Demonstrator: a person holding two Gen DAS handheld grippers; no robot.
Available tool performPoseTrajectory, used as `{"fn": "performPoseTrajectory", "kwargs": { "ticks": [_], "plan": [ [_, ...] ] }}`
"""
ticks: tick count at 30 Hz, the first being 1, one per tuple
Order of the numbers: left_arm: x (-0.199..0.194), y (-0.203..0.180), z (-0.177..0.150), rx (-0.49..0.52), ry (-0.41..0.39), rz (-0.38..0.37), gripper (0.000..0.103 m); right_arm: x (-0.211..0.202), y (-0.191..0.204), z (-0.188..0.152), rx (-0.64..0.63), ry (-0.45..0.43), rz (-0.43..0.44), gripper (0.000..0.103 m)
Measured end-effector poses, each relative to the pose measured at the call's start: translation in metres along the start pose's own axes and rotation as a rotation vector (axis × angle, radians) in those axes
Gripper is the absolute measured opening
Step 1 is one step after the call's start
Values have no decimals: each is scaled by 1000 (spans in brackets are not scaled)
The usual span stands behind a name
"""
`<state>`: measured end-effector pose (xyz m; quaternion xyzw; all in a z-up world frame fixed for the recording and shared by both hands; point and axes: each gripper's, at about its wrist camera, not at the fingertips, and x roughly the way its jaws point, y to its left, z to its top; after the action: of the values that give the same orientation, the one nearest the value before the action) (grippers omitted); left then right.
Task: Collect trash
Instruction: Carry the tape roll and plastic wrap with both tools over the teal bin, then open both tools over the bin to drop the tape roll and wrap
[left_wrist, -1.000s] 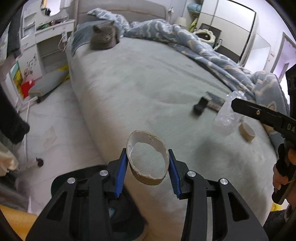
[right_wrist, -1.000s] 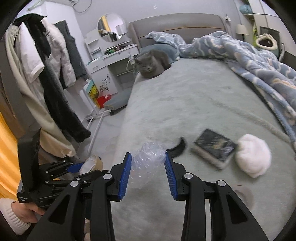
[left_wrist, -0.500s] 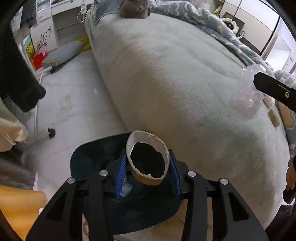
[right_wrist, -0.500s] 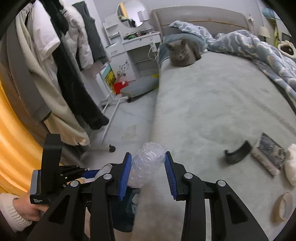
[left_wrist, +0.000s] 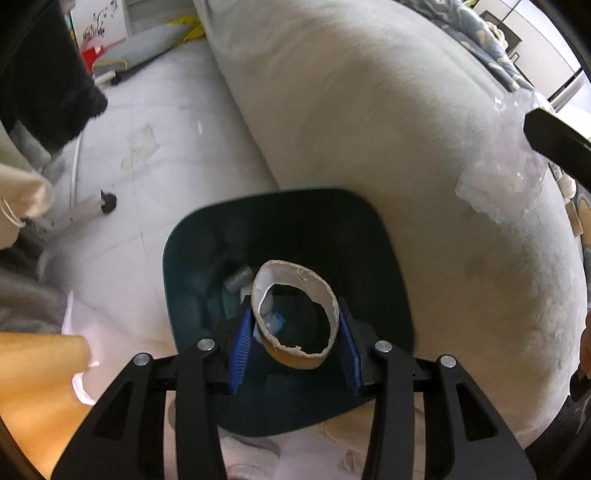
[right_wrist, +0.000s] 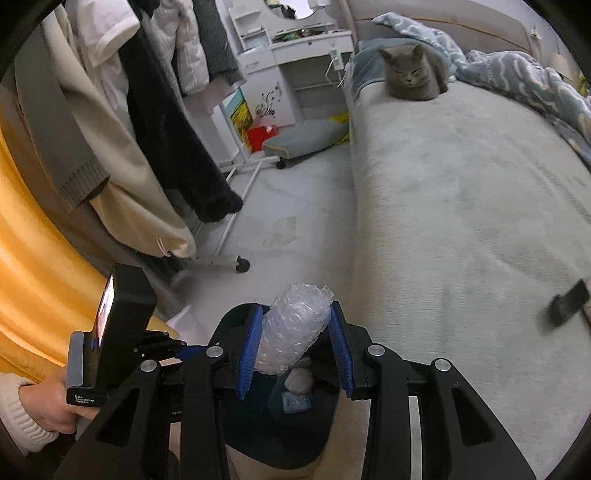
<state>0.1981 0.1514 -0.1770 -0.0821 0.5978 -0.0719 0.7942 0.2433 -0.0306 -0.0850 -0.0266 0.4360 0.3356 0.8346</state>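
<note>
My left gripper (left_wrist: 295, 343) is shut on an empty cardboard tape ring (left_wrist: 291, 352), brown outside and white inside. It hangs over the mouth of a dark teal bin (left_wrist: 184, 258) on the floor beside the bed; scraps lie in the bin's bottom. My right gripper (right_wrist: 293, 341) is shut on a wad of clear bubble wrap (right_wrist: 291, 332) and points down at the bin (right_wrist: 229, 325), which shows behind its fingers. The same bubble wrap (left_wrist: 506, 184) shows at the right edge of the left wrist view. A person's hand (right_wrist: 51, 410) holds the left gripper's body.
The grey-covered bed (right_wrist: 461, 203) fills the right side, with a grey cat (right_wrist: 412, 75) lying at its head and a blue quilt (right_wrist: 517, 77) beyond. A dark curved object (right_wrist: 569, 302) lies on the bed. A clothes rack (right_wrist: 147, 129) with hanging garments stands to the left over the pale floor.
Both grippers have swung left off the bed and tilted down. The bin now lies under the tape ring and the bubble wrap. Neither grip has changed.
</note>
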Motion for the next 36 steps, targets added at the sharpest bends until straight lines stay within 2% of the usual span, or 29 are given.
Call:
{"fn": "performPoseTrajectory", "kwargs": {
  "ticks": [5, 7, 11, 19, 28, 36],
  "plan": [
    [5, 12, -8, -18, 47, -20, 47, 17, 9, 1, -10, 36, 1, 37],
    [6, 16, -10, -21, 54, -20, 54, 26, 12, 0, -10, 59, -1, 37],
    [0, 24, -13, -23, 46, -26, 62, 42, 17, -4, -15, 98, -7, 37],
    [-20, 33, -12, -29, -13, -36, 67, 76, 27, -15, -39, 176, -23, 37],
    [-37, 50, -7, -38, -89, -5, 68, 105, 34, -27, -51, 253, -38, 37],
    [-53, 67, -4, -65, -158, -6, 67, 125, 40, -38, -61, 312, -33, 37]
  ]
}}
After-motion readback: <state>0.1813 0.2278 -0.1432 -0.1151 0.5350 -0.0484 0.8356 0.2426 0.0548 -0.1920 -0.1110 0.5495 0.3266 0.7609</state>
